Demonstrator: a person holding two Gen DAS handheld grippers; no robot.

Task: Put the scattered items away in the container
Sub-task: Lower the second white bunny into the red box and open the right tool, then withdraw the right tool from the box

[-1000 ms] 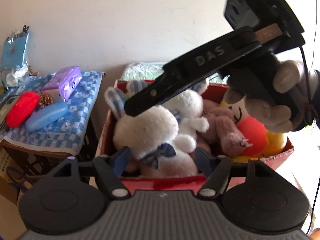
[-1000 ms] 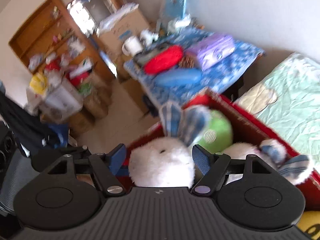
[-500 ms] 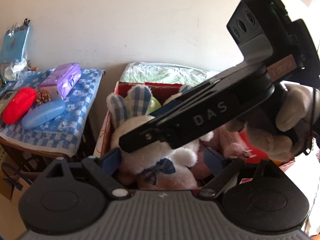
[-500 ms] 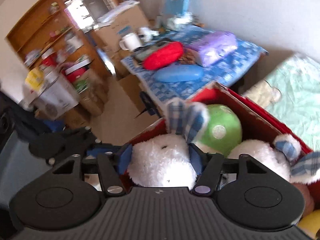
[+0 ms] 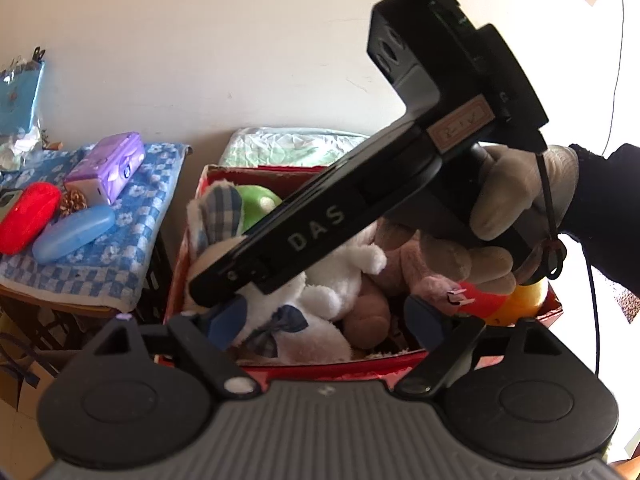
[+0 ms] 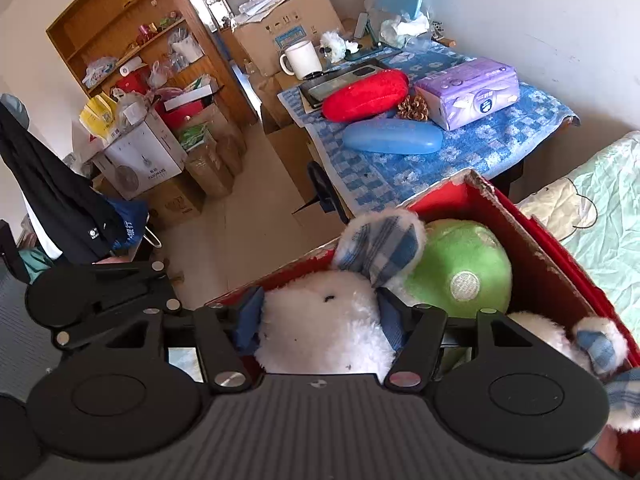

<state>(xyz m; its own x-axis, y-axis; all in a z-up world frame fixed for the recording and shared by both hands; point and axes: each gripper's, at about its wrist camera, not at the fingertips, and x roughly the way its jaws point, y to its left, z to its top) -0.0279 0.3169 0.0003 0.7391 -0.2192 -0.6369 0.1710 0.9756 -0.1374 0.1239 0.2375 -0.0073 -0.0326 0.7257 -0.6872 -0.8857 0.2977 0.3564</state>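
A red cardboard box (image 5: 280, 364) (image 6: 532, 240) holds several plush toys. A white bunny (image 5: 304, 332) (image 6: 320, 332) with blue checked ears lies at its near left corner. Beside it are a green plush (image 6: 460, 272) (image 5: 256, 204), a second white bunny (image 6: 552, 336) and a pink plush (image 5: 420, 264). My right gripper (image 6: 320, 316) has its pads against both sides of the bunny's head, and its jaws are opening. In the left wrist view a gloved hand (image 5: 512, 200) holds that gripper slanting across the box. My left gripper (image 5: 324, 320) stands open just above the box's near edge.
Left of the box, a side table with a blue checked cloth (image 6: 460, 152) carries a red case (image 6: 364, 96), a blue case (image 6: 392, 136), a purple tissue pack (image 6: 472, 92) and a mug (image 6: 300, 60). A green bedsheet (image 6: 600, 220) lies behind. Cardboard boxes (image 6: 140, 160) and shelves crowd the floor.
My right gripper sank over the white bunny's head and its pads narrowed onto it. The left gripper's jaws widened. In the left wrist view the right tool swung lower across the box.
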